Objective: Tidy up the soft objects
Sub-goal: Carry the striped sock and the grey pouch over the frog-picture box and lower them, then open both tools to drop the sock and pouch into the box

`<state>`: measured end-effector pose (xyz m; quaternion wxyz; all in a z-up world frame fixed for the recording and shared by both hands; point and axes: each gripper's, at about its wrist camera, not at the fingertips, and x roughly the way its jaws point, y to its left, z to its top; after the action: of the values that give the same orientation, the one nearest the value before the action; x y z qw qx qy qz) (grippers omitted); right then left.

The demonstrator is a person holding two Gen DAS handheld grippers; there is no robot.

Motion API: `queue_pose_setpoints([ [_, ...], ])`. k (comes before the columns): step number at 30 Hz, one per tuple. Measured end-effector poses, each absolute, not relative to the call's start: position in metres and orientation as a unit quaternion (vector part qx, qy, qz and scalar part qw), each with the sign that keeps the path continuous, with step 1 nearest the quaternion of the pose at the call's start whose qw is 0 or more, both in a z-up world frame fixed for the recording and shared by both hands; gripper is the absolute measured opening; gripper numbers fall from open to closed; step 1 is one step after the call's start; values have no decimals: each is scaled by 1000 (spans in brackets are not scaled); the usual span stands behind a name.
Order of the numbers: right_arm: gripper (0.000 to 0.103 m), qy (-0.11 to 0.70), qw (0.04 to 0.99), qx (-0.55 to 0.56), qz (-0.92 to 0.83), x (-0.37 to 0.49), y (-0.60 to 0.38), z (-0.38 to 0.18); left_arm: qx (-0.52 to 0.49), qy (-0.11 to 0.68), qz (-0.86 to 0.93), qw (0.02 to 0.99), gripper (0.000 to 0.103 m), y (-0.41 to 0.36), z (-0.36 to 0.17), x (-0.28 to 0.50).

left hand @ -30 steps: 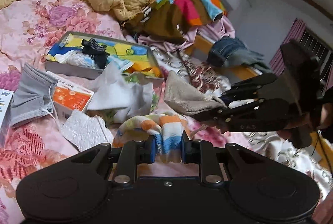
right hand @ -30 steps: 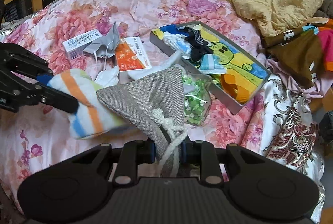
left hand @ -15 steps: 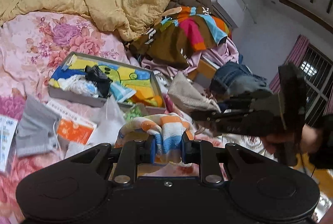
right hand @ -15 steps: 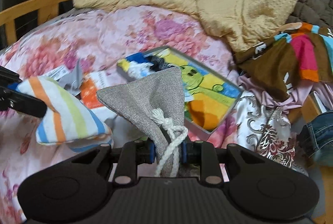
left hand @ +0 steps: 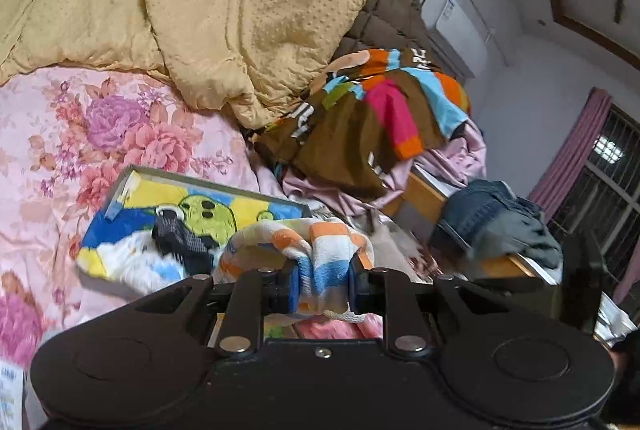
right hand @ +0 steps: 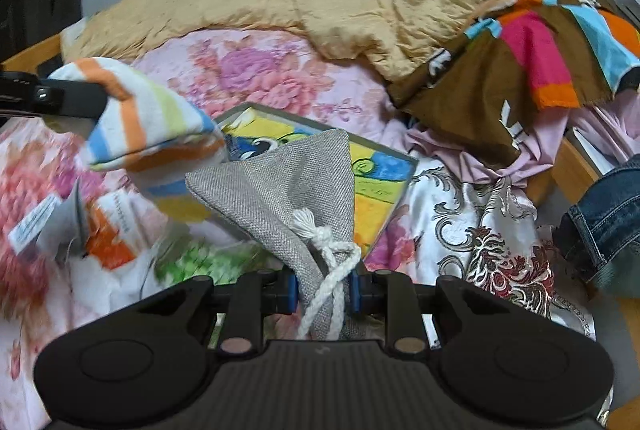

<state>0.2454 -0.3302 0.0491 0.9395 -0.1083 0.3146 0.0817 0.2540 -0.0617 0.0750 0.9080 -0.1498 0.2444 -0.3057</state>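
Observation:
My left gripper (left hand: 323, 288) is shut on a striped cloth (left hand: 316, 250) in white, orange and blue, held in the air just in front of the shallow cartoon-print tray (left hand: 208, 186). Socks and a black item (left hand: 180, 242) lie in that tray. The right wrist view shows the same striped cloth (right hand: 140, 118) hanging from a left finger (right hand: 60, 98) at the left edge. My right gripper (right hand: 324, 290) is shut on a grey linen drawstring pouch (right hand: 280, 186) at its neck, white cord (right hand: 328, 270) dangling. The pouch hangs over the tray's near corner (right hand: 400, 158).
A yellow quilt (left hand: 220, 10) is heaped behind the tray, with a brown multicoloured garment (left hand: 360, 134) to its right. Jeans (left hand: 492, 222) drape over the wooden bed rail (left hand: 420, 198). Paper packets (right hand: 108, 230) and a green-dotted bag (right hand: 208, 262) lie on the floral bedspread (left hand: 80, 118).
Both grippers have risen and moved up the bed toward the tray, each keeping hold of its item. The tray now looks closer, and the packets have dropped out of the left wrist view.

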Motion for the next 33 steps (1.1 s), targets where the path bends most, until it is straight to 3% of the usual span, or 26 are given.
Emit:
queue_pose_setpoints([
  [7, 27, 320, 941, -84, 72, 283, -340, 48, -142, 244, -308, 909, 24, -93, 73, 318],
  [16, 27, 345, 934, -57, 71, 339, -349, 20, -168, 268, -292, 903, 24, -108, 28, 387],
  [33, 31, 376, 922, -35, 87, 395, -332, -17, -113, 348, -236, 900, 27, -98, -40, 420],
])
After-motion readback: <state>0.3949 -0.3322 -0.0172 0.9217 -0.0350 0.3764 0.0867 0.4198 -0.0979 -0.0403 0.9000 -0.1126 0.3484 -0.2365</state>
